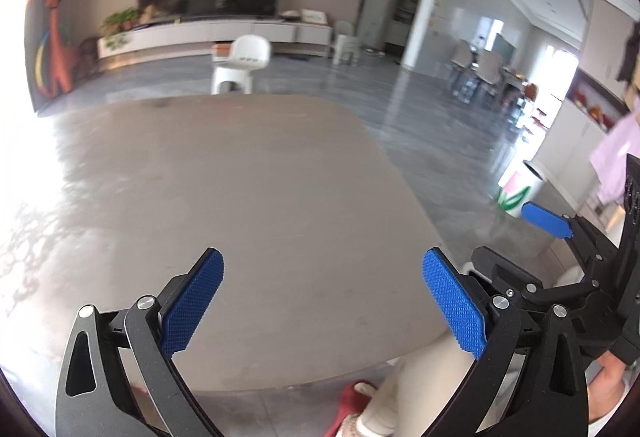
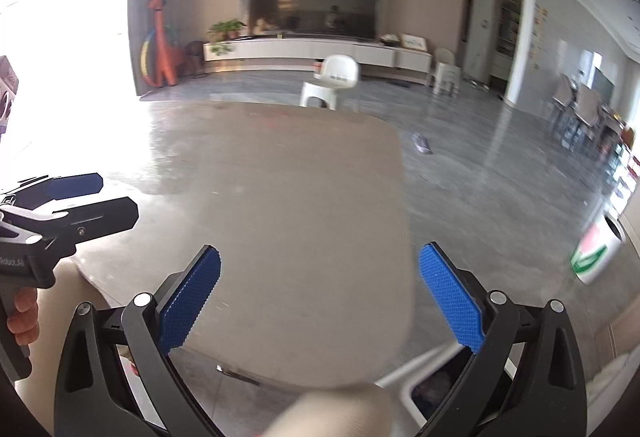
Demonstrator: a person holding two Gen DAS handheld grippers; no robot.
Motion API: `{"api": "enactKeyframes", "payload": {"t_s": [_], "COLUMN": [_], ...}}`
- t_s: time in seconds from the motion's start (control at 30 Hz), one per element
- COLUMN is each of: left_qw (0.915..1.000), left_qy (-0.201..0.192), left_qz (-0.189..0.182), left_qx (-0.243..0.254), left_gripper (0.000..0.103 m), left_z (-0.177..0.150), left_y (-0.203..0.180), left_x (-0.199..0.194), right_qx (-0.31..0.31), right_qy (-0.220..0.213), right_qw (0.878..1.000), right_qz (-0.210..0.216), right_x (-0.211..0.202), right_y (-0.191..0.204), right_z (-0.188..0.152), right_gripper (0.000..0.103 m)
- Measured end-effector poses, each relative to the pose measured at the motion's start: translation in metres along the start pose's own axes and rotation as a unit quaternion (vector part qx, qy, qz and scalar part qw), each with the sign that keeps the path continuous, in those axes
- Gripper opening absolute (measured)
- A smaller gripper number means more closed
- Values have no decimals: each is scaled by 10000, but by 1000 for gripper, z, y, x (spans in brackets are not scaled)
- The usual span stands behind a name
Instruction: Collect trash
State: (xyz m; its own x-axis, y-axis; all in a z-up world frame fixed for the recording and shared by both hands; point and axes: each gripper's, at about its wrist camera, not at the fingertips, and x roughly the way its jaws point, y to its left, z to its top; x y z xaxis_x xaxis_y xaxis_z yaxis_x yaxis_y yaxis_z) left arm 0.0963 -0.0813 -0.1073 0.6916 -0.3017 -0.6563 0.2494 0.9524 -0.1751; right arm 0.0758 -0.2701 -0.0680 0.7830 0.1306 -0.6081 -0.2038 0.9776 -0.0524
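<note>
Both the left gripper (image 1: 323, 301) and the right gripper (image 2: 320, 297) were wide open and held nothing above the beige table (image 1: 260, 197).

1 table (image 2: 280, 197), 2 white stools (image 2: 332, 83) (far), 1 bin (image 2: 596, 253), 1 floor scrap (image 2: 422, 144).

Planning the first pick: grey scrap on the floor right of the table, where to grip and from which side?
The grey scrap lies low on the floor, elongated, its detail blurred. Probably come from above with the open right tool and close across its narrow middle. It lies too flat for a side approach.
</note>
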Motion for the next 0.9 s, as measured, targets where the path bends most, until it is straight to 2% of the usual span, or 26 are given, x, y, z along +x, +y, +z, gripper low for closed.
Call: {"api": "enactKeyframes", "payload": {"t_s": [0.23, 0.47, 0.67, 0.9], "left_qw": [9982, 9960, 9897, 9851], "left_qy": [-158, -186, -252, -375], "left_qz": [567, 739, 1341, 1630], "left_qx": [-91, -475, -442, -400], "left_gripper": [98, 98, 98, 98], "left_z": [-6, -8, -9, -7], "left_y": [27, 65, 76, 79], "left_x": [-16, -25, -30, -40], "right_qx": [-255, -342, -424, -460], "right_qy": [-198, -226, -169, -202], "right_qw": [9991, 9980, 9975, 9970], "right_qz": [293, 487, 538, 587], "right_x": [5, 12, 21, 22], "right_y": [43, 64, 84, 92], "right_z": [21, 28, 31, 31], "right_gripper": [99, 99, 99, 99]}}
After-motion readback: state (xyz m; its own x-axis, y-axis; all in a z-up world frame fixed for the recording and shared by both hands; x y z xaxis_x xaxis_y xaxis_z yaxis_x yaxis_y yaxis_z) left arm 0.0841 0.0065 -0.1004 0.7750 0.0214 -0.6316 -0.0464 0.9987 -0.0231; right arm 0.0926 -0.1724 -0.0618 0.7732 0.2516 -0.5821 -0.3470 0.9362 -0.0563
